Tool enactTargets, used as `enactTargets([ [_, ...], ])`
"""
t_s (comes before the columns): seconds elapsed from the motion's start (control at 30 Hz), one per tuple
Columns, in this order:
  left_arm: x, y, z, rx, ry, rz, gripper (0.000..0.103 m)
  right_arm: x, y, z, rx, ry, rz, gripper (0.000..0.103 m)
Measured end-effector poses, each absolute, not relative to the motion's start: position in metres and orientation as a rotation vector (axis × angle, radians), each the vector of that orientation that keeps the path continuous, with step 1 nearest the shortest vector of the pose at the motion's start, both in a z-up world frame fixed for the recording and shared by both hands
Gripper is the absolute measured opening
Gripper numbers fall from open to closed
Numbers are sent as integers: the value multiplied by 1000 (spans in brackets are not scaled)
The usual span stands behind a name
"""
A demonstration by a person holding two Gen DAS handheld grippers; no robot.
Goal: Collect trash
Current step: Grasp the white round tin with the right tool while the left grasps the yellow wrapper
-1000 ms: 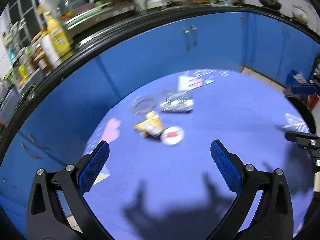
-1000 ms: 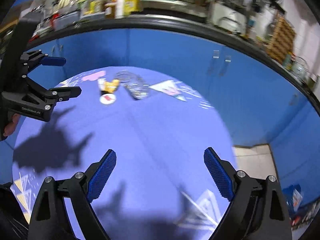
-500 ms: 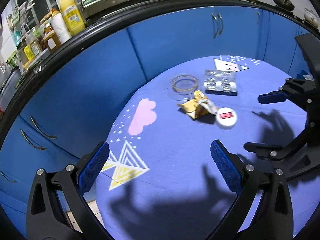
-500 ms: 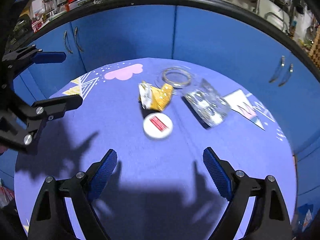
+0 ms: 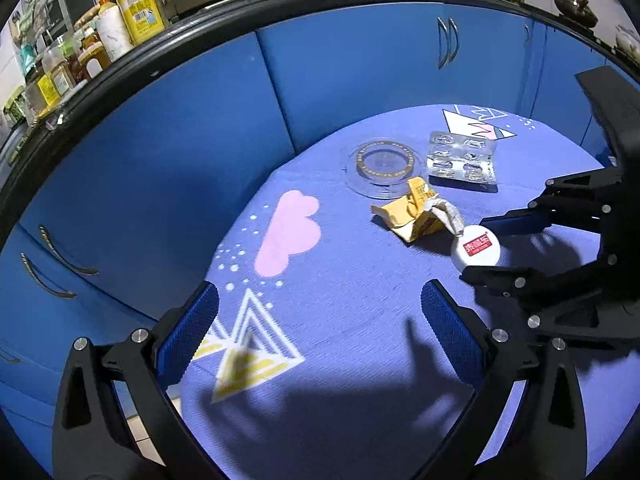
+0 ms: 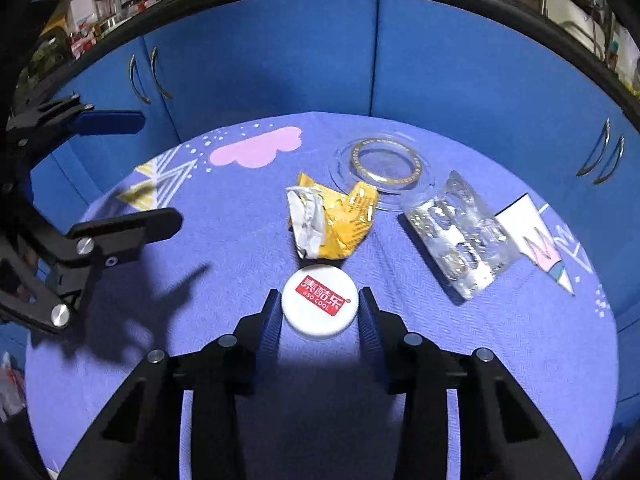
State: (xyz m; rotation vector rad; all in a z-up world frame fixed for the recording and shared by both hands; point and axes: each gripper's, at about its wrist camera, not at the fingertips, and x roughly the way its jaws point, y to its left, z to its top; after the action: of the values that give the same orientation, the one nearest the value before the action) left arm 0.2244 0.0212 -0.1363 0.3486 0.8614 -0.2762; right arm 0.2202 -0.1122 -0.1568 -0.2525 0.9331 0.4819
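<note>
While my right claw (image 6: 319,312) is closing, its blue pads sit on either side of the white lid (image 6: 319,305) with the red label; I cannot tell whether they press on it yet. That lid lies on the purple tablecloth (image 6: 400,360), just near of the crumpled yellow wrapper (image 6: 340,220). Farther off lie the clear round lid (image 6: 386,162) and, to the right, the empty blister pack (image 6: 460,236). My left claw (image 5: 320,324) hangs wide open over the cloth at the left, holding nothing.

bare tablecloth (image 5: 360,360) before the left gripper (image 5: 320,324), crumpled wrapper (image 6: 332,220) crowding the cap (image 6: 319,305)
</note>
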Motion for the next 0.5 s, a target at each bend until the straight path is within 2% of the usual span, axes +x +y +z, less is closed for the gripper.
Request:
enactTargets([
  [0.5,242,-67,-147,362,858,-390,98,205,-206,-141,-231,904,309,39],
])
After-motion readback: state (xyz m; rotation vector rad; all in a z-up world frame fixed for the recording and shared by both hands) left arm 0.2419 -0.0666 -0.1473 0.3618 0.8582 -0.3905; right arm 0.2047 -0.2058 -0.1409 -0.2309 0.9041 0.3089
